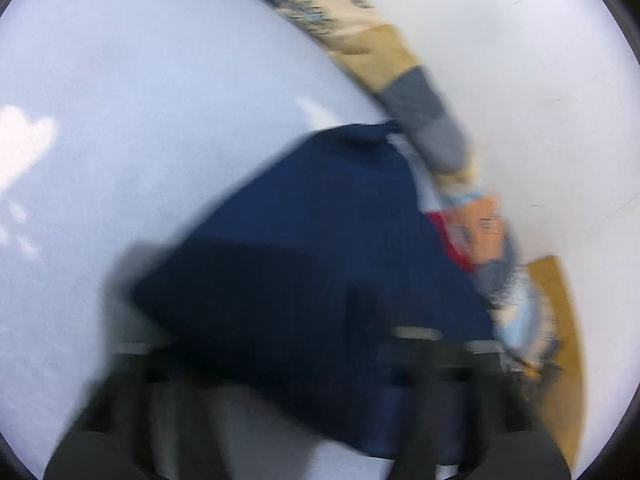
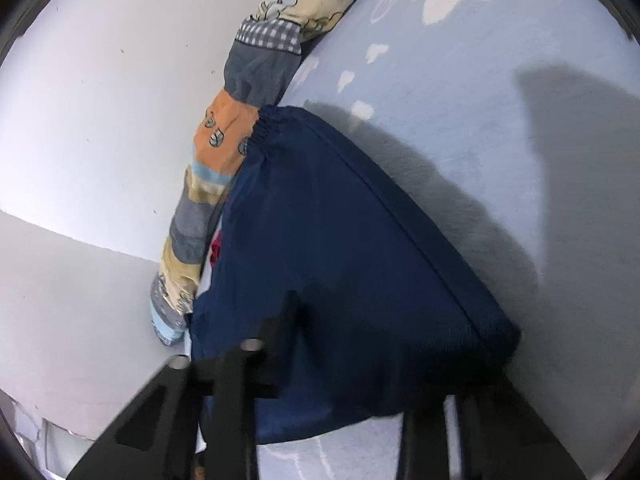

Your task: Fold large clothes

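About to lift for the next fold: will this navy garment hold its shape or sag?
The navy garment will probably sag: it drapes in soft rounded folds. Its ribbed, gathered hem suggests stretchy knit, so it may pull long under load. Its matte weave looks unlikely to slip on the pale blue sheet.

Left gripper [image 1: 320, 364] blurred, black fingers spread wide low in its view, right gripper [image 2: 352, 364] likewise parted, fingers [image 2: 236, 384] angled forward
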